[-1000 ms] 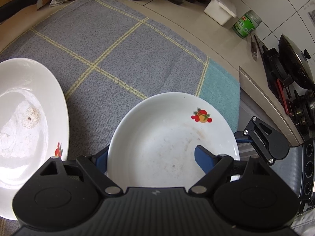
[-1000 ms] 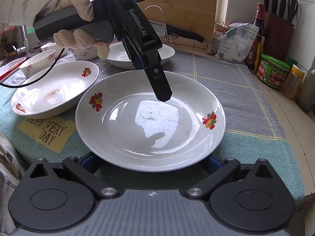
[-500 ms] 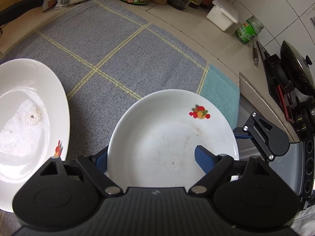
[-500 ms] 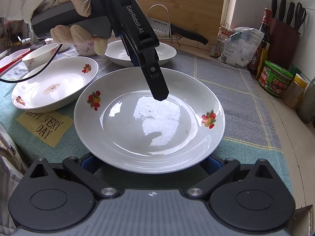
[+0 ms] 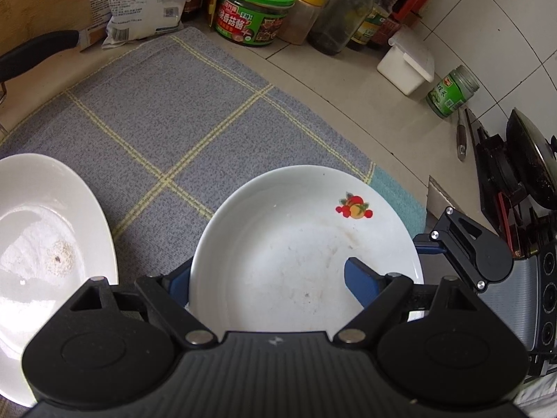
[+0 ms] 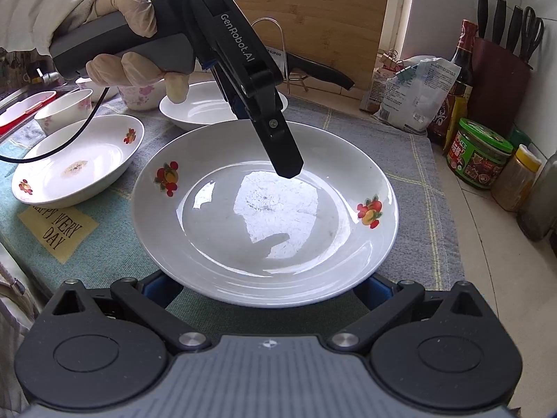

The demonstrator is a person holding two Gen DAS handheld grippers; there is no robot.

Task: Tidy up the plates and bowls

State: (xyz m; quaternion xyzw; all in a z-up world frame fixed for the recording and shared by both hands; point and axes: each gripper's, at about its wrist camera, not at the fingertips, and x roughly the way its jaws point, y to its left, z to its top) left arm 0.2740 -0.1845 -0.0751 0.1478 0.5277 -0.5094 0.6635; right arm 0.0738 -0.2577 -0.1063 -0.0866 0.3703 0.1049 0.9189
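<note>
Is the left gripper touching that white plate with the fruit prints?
Touching. In the left wrist view the left gripper straddles the white plate's rim, one blue pad pressed on its inner surface, the other behind it.

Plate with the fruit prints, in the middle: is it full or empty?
Empty. The plate shows a bare, glossy well with only faint smears and reflections; no food lies in it in either wrist view.

Glossy glazed plate (image 6: 264, 216), woven cloth (image 5: 167, 111)

The plate (image 6: 264, 216) hides the right hand-held gripper's (image 6: 264, 289) fingertips.
</note>
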